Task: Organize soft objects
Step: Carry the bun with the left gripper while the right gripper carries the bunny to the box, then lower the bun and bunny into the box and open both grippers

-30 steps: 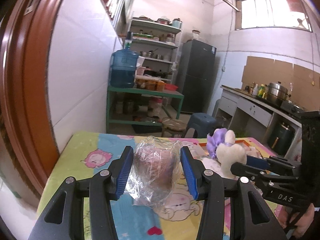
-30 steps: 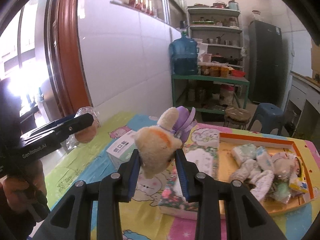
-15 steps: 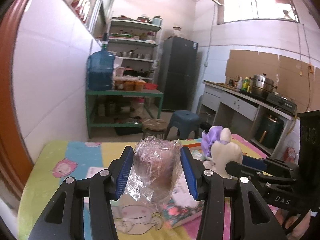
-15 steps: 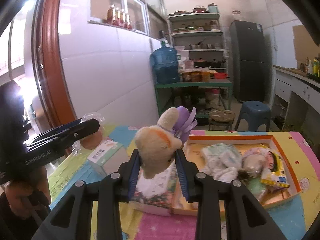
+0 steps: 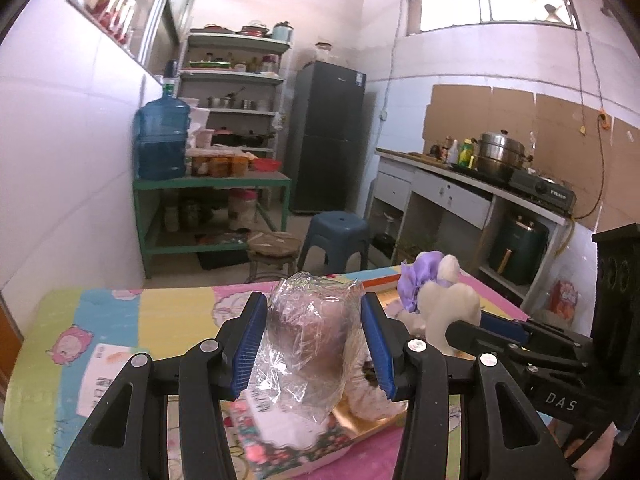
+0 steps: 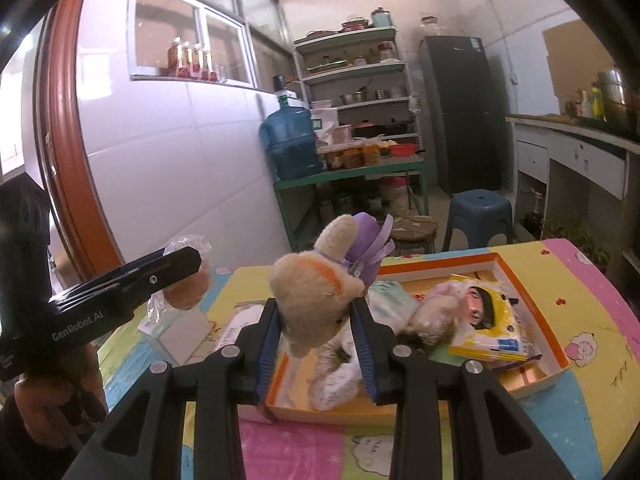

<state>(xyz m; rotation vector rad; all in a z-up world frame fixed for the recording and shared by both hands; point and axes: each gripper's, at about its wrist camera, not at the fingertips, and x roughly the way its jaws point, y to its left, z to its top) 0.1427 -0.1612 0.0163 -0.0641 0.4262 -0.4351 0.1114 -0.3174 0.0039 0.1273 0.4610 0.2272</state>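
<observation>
The table under a bright cartoon-print cloth of yellow, pink and blue patches (image 6: pixel 568 280) carries everything, and on it sits the shallow orange-rimmed cardboard tray (image 6: pixel 540 300) already loaded with soft packets, a small doll in a yellow wrapper (image 6: pixel 486 312) and crumpled white cloth pieces (image 6: pixel 340 376). Beside the tray's left end lie a flat floral-printed pack (image 5: pixel 280 440) and a small white box (image 6: pixel 180 330). The right gripper (image 6: pixel 316 328) is clenched on a cream plush toy with an orange patch and a purple ribbon bow (image 6: pixel 316 288), its blue pads pressing the plush body from both sides while the toy hangs above the tray's near end. The left gripper (image 5: pixel 314 344) is clamped around a brownish rounded lump wrapped in crinkled clear plastic film (image 5: pixel 308 336), held in the air over the floral pack and the tray's edge. Both pieces look light and yielding, so neither should strain a grip. The plush will squash and spring back, and its thick body is the sound place to hold, not the ear or bow. The film looks slippery and loose, so the pads are best kept on the firm lump inside, squeezed gently to avoid crushing it.
</observation>
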